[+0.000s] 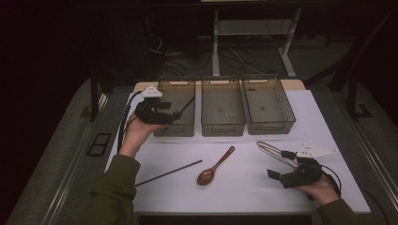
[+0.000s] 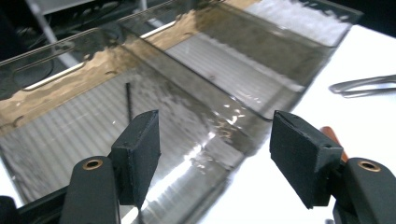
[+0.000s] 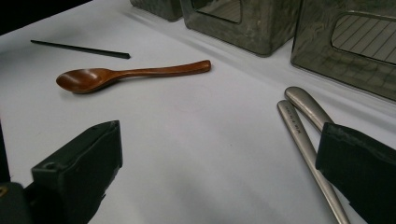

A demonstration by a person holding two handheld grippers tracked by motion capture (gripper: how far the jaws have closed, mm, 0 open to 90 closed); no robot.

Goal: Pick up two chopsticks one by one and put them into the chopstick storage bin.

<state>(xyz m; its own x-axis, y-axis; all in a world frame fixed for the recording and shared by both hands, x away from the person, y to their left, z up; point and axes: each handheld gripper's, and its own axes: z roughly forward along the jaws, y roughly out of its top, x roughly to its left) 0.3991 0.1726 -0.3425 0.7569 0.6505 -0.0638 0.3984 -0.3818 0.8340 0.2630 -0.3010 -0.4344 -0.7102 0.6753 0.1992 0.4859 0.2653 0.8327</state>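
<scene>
the left gripper point(image 1: 174, 116) hung over the near end of the left bin point(image 1: 180, 123), its flat black pads point(image 2: 140, 154) apart with nothing between them. down inside that bin lay a thin black chopstick point(image 2: 129, 99) on the ribbed floor, so that's where the handled piece sat. all three bins were the same smoky see-through plastic, boxy with slotted handles and fine ridges along the bottom, lined up side by side at the far edge of the white table point(image 1: 244, 187); the middle bin point(image 1: 222, 123) and right bin point(image 1: 270, 125) looked bare inside. a second chopstick point(image 1: 169, 172), straight and matte black, lay at a slant on the table near the person's left sleeve. just beside it was a wooden spoon point(image 1: 215, 166), glossy reddish brown, oval bowl toward the person, slightly curved handle pointing at the bins. the right gripper point(image 1: 274, 176) rested low on the table with its pads wide apart, gripping nothing. the metal tongs point(image 1: 274, 152) lay just beside it, brushed steel with two slim rounded arms lying close together, nearly closed, one arm running under the right pad in the right gripper view.
</scene>
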